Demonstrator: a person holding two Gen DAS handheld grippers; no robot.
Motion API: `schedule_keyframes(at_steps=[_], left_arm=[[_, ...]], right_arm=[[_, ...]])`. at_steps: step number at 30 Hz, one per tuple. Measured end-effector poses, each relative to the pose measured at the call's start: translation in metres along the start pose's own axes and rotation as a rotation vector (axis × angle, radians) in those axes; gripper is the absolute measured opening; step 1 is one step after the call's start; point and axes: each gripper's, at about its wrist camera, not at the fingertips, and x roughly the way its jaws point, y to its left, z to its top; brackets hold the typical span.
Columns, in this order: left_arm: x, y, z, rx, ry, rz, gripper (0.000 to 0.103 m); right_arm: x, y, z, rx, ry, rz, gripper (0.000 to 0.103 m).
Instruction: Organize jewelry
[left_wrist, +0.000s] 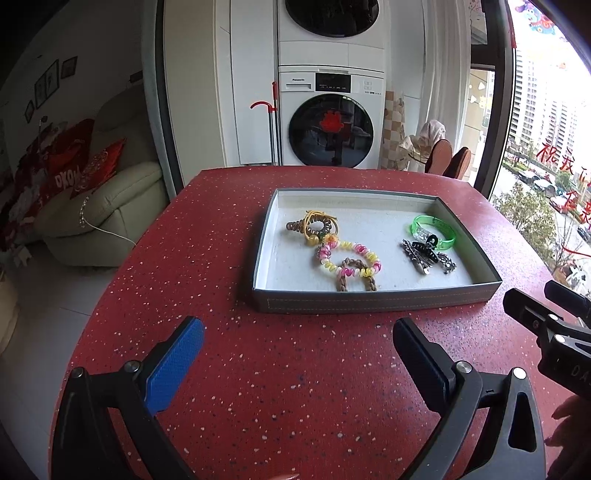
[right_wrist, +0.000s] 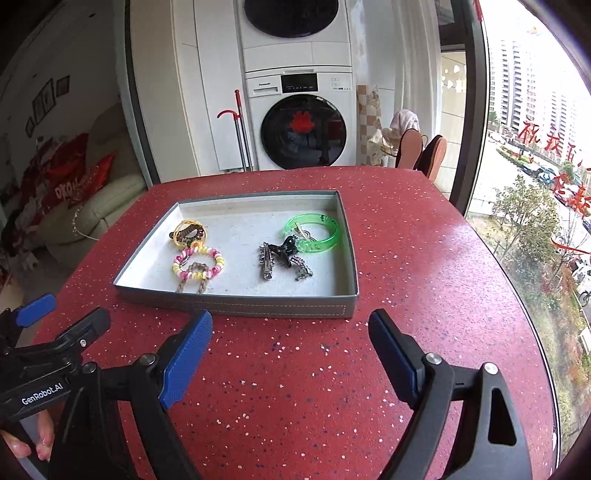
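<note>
A shallow grey tray is seen near the far edge of a red speckled counter. Its white lining holds jewelry in two groups. Toward the tray's left side lie a brown coil hair tie with yellow cord, a pink-and-yellow beaded bracelet and a braided brown band. Toward its right side lie a green bangle and dark hair clips.

Both grippers are held over the counter's near edge, short of the tray. The left gripper is spread wide with nothing between its blue pads; the right gripper is likewise wide and empty.

"Panasonic" is read on the lower washing machine behind the counter. "GenRobot.AI" is legible only in the right wrist view, on the left gripper's body, where fingertips are also seen. Red window characters are too distorted to read.
</note>
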Motion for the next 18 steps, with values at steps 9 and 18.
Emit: schedule_keyframes(at_steps=[9, 18], left_arm=[[-0.015, -0.003, -0.015, 0.019, -0.028, 0.022, 0.103], [-0.016, 0.000, -0.018, 0.003, -0.035, 0.026, 0.103]], right_arm=[[-0.009, -0.002, -0.014, -0.003, 0.002, -0.040, 0.089], [-0.017, 0.012, -0.009, -0.044, -0.069, -0.074, 0.089]])
